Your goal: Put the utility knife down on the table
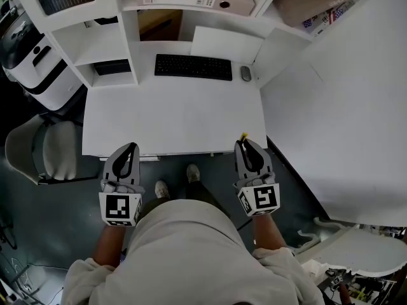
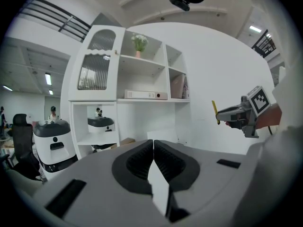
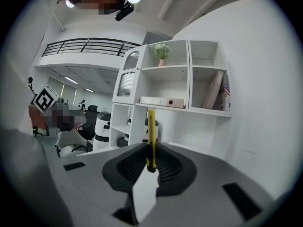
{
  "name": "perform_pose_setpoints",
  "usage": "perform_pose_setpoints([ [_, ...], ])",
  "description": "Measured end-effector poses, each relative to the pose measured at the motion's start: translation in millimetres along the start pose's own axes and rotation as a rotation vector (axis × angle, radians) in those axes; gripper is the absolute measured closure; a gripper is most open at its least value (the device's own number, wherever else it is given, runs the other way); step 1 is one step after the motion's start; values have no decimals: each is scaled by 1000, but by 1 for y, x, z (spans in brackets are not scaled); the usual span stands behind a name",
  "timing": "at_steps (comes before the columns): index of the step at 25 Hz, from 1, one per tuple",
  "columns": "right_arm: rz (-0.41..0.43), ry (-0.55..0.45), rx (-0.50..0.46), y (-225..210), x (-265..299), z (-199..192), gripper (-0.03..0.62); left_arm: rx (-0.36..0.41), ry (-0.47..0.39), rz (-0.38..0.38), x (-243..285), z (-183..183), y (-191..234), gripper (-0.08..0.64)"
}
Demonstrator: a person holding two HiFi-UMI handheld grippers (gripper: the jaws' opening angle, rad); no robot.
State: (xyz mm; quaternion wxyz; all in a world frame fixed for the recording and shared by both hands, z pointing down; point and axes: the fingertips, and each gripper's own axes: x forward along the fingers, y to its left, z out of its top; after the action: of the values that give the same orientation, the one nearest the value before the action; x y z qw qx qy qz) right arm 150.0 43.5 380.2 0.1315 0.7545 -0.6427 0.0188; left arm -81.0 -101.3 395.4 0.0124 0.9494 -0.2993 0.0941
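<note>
Nearest my head view is the person's pale-shirted torso [image 1: 191, 246], forearms reaching forward with a gripper in each hand.

Largest item: the white worktop [image 1: 172, 116], flat, matt and rectangular. A white shelf unit [image 1: 127, 30] with open box compartments stands along its far edge. A black, flat keyboard [image 1: 193, 67] lies at the far edge, right of centre, and a small grey oval mouse [image 1: 246, 74] sits just beside it toward the far right corner.

The left gripper [image 1: 129, 150] is grey moulded plastic with black ribbed pads. It is over the near edge toward the left corner. In its own view the jaws are pressed together with nothing between them.

The right gripper [image 1: 245, 142] is over the near edge, close to the near right corner. Its jaws are pinching the utility knife [image 3: 151, 136].

The utility knife is a slim yellow strip standing upright between the ribbed pads. Its upper end rises above the jaws and its lower end is dark. It is not laid on the worktop. In the head view only its yellow tip shows at the jaw tips.
</note>
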Motion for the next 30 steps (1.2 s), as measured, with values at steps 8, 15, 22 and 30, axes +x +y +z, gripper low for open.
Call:
perform_pose_setpoints([
  [8, 122, 59, -70, -28, 47, -25, 534, -6, 7, 101, 20, 10, 0, 551],
  [15, 251, 140, -208, -34, 88, -56, 534, -9, 25, 159, 34, 10, 1, 551],
  [22, 387, 218, -371, -19, 127, -89, 534, -22, 54, 223, 31, 2, 12, 551],
  [30, 523, 314, -503, 7, 160, -134, 534, -30, 66, 280, 21, -2, 24, 551],
])
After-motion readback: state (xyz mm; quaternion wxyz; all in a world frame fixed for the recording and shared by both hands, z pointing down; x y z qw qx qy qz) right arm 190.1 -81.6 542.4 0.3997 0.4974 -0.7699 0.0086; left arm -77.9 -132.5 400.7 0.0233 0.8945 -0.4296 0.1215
